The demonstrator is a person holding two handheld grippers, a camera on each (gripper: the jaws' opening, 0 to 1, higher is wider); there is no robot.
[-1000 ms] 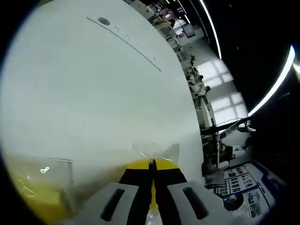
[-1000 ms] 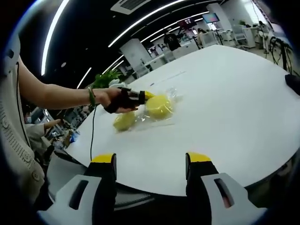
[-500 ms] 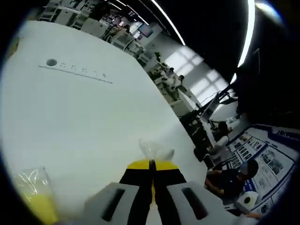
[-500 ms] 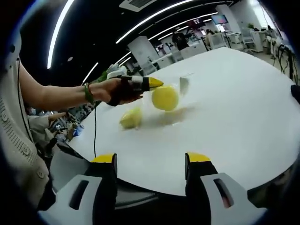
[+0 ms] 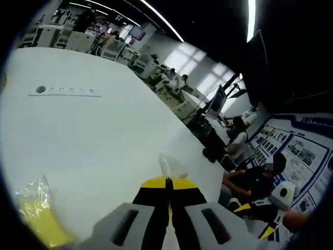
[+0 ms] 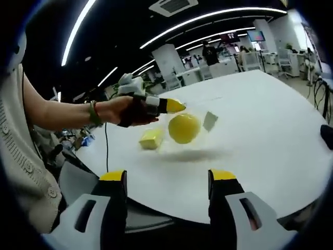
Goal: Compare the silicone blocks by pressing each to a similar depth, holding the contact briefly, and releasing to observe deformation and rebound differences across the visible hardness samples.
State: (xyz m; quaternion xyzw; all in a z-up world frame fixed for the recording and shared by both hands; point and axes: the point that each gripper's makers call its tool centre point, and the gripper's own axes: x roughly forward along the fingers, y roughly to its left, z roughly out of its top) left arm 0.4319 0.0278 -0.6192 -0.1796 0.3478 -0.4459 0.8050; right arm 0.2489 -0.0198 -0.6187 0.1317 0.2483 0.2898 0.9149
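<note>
My left gripper (image 6: pixel 174 106), clenched on a clear bag (image 5: pixel 170 167), holds a yellow ball (image 6: pixel 184 128) above the desk (image 6: pixel 270 120). My right gripper (image 6: pixel 166 179) hangs released off the near edge. Pressing not begun, by my judgement; a yellow block (image 6: pixel 151 139) lies untouched on the desk.

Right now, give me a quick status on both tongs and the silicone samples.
Left tongs shut on clear bag, lifting yellow round sample off white table. Right tongs open, holding nothing. Second yellow sample on table. Nothing in the way.
</note>
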